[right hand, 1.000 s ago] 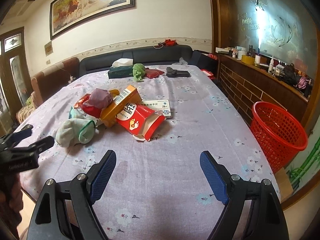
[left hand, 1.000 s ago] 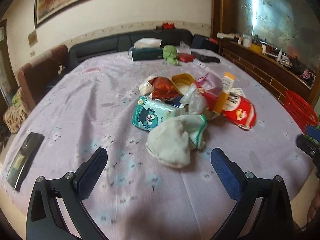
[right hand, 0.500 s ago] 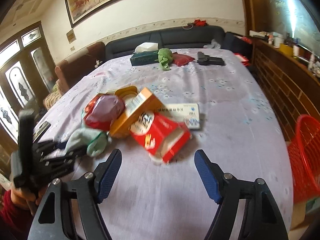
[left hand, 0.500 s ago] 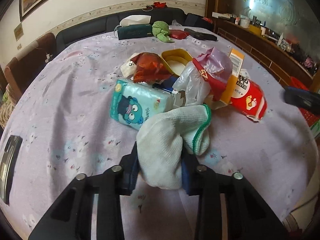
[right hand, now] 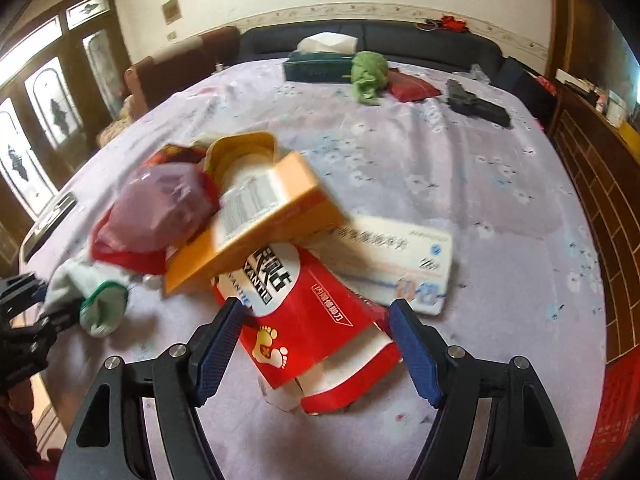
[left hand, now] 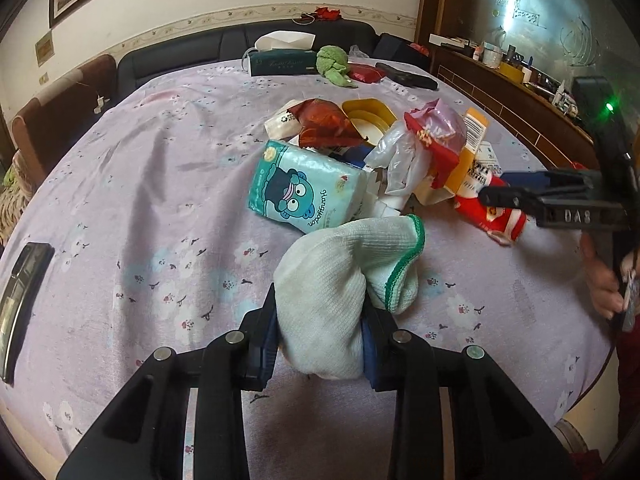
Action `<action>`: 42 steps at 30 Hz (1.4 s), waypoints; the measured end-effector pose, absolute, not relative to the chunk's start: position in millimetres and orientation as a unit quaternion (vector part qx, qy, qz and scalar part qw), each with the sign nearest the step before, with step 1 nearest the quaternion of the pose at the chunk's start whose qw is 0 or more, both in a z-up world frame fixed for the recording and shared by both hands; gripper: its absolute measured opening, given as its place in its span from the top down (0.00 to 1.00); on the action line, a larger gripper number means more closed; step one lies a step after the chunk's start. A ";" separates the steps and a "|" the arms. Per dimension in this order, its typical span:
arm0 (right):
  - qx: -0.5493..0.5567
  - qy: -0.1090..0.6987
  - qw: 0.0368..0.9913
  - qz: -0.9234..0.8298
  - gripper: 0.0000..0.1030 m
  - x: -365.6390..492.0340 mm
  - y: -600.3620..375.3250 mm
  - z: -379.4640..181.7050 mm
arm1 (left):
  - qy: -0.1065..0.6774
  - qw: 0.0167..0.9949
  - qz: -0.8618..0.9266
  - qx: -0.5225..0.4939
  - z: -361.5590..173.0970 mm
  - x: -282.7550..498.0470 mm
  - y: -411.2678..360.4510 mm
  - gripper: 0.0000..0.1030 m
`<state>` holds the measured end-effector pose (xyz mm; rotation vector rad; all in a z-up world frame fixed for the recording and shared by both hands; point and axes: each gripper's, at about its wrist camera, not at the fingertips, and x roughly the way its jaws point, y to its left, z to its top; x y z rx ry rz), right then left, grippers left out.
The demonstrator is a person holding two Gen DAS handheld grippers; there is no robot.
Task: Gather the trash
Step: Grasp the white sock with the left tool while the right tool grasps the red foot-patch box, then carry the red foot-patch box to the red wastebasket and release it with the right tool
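Note:
A trash pile lies mid-table: a teal tissue pack (left hand: pixel 304 188), a red-brown wrapper (left hand: pixel 324 124), a yellow tub (left hand: pixel 370 114), a plastic bag (left hand: pixel 404 156), an orange box (right hand: pixel 260 216), a white medicine box (right hand: pixel 396 260) and a torn red box (right hand: pixel 316 316). My left gripper (left hand: pixel 320 328) is shut on a white cloth with green trim (left hand: pixel 340 280), also seen in the right wrist view (right hand: pixel 92 296). My right gripper (right hand: pixel 316 320) is open, its blue pads on either side of the red box; it also shows in the left wrist view (left hand: pixel 516 192).
A dark tissue box (left hand: pixel 280 64), a green cloth (left hand: pixel 334 62), a red pouch (right hand: pixel 412 88) and a black object (right hand: pixel 478 108) lie at the table's far side. A black remote (left hand: pixel 22 296) lies at the left edge. A sofa (left hand: pixel 240 44) stands behind.
My left gripper closed on the white cloth and has lifted it slightly. My right gripper moved forward to the pile and now straddles the red box.

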<state>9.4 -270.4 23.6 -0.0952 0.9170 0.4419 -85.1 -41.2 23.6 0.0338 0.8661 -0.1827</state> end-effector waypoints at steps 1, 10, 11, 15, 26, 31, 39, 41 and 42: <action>-0.048 0.440 0.871 0.212 0.34 4.8 -269.1 22.9 | 0.419 0.904 -0.088 0.018 23.6 -84.6 -42.0 0.68; -0.098 0.427 0.874 0.211 0.23 -14.2 -255.5 16.6 | 0.417 0.904 -0.088 0.020 23.4 -85.4 -44.6 0.68; -0.101 0.427 0.874 0.211 0.23 -12.9 -254.2 15.8 | 0.417 0.904 -0.088 0.020 23.4 -85.6 -44.6 0.68; -0.092 0.436 0.866 0.225 0.28 -13.7 -250.7 13.0 | 0.416 0.905 -0.091 0.023 22.6 -86.8 -46.1 0.68; -0.101 0.433 0.872 0.204 0.68 -43.8 -246.0 17.7 | 0.409 0.906 -0.106 0.015 28.7 -94.5 -51.6 0.68; -0.006 0.432 0.880 0.198 0.81 -55.1 -273.8 32.4 | 0.400 0.909 -0.117 0.017 36.3 -98.6 -58.4 0.68; 0.047 0.417 0.887 0.191 0.85 -64.6 -292.2 40.6 | 0.394 0.911 -0.123 0.017 44.5 -102.2 -62.8 0.68; 0.072 0.411 0.887 0.196 0.85 -67.5 -299.9 46.4 | 0.389 0.912 -0.127 0.016 48.9 -103.6 -64.5 0.68; 0.084 0.407 0.888 0.197 0.85 -70.7 -304.6 49.7 | 0.387 0.913 -0.129 0.017 50.8 -103.8 -65.4 0.68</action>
